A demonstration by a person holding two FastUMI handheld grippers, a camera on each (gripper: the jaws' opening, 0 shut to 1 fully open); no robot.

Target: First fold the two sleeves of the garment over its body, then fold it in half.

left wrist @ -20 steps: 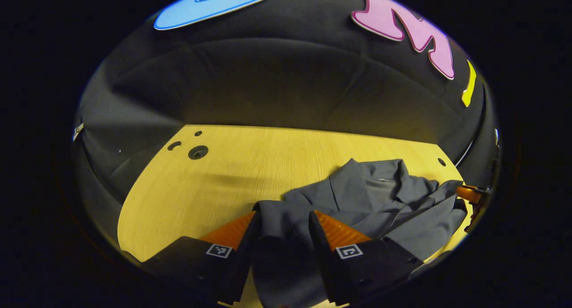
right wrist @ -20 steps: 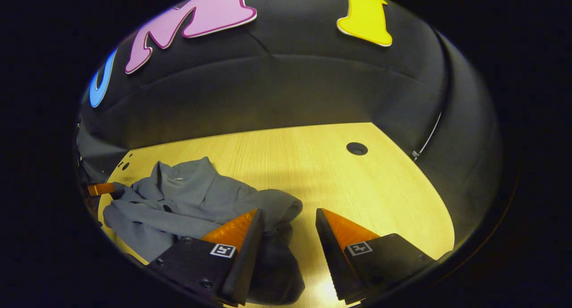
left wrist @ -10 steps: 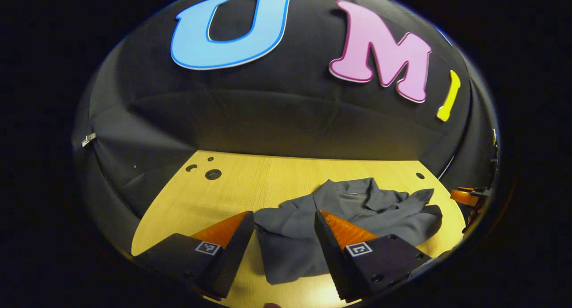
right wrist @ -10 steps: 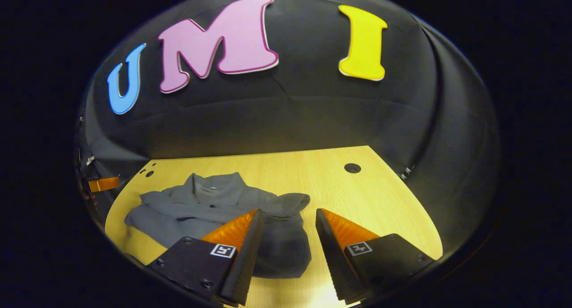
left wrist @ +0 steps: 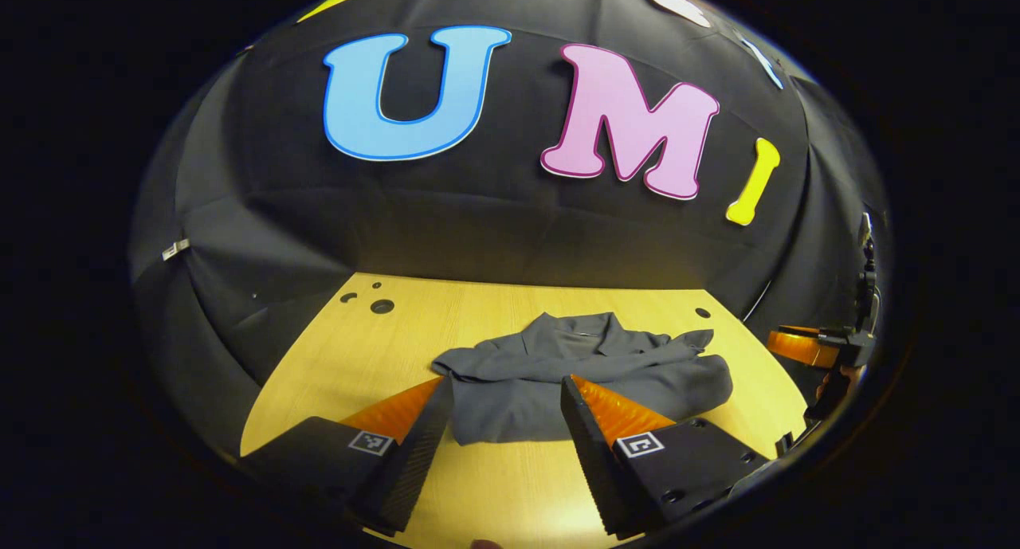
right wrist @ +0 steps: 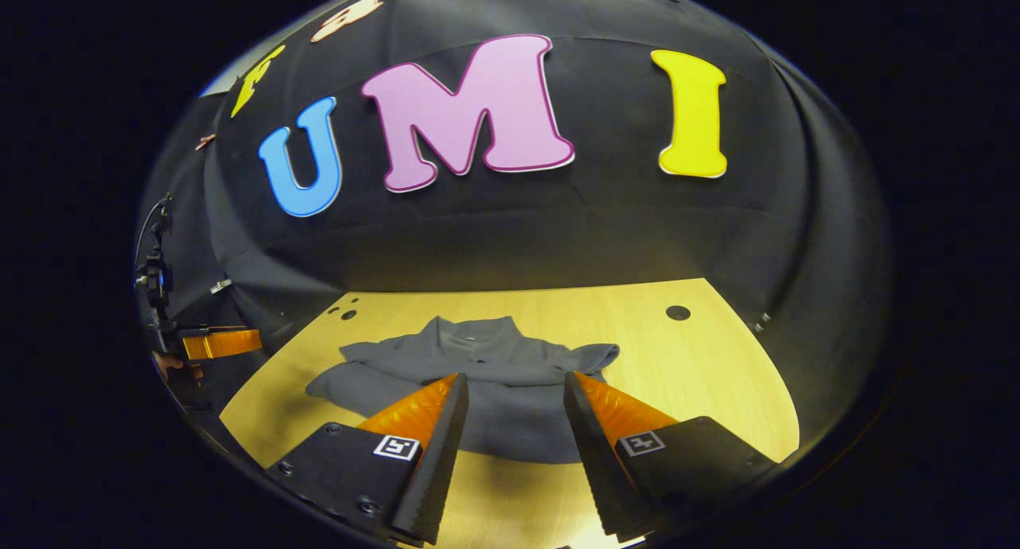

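Garment (left wrist: 558, 382): a grey collared shirt, lying folded into a compact bundle on the wooden desk (left wrist: 358, 350), about midway between the desk's left and right edges and nearer its far edge than its near one. The collar (left wrist: 575, 331) points toward the far edge. One sleeve is laid across the body, forming a diagonal ridge, and the cloth is rumpled with soft creases. The near hem lies roughly straight across.

Left gripper (left wrist: 507, 409) is raised above the desk's near edge, its jaws spread wide and holding nothing, framing the bundle's near hem. In the left gripper view the other gripper appears small at the right, beyond the desk's right edge, and three small holes (left wrist: 381, 305) mark the desk's far left corner.

Right gripper (right wrist: 515, 405) likewise hangs with jaws wide apart and empty, well above the shirt (right wrist: 478, 374). The right gripper view shows a single hole (right wrist: 678, 312) near the desk's far right corner.
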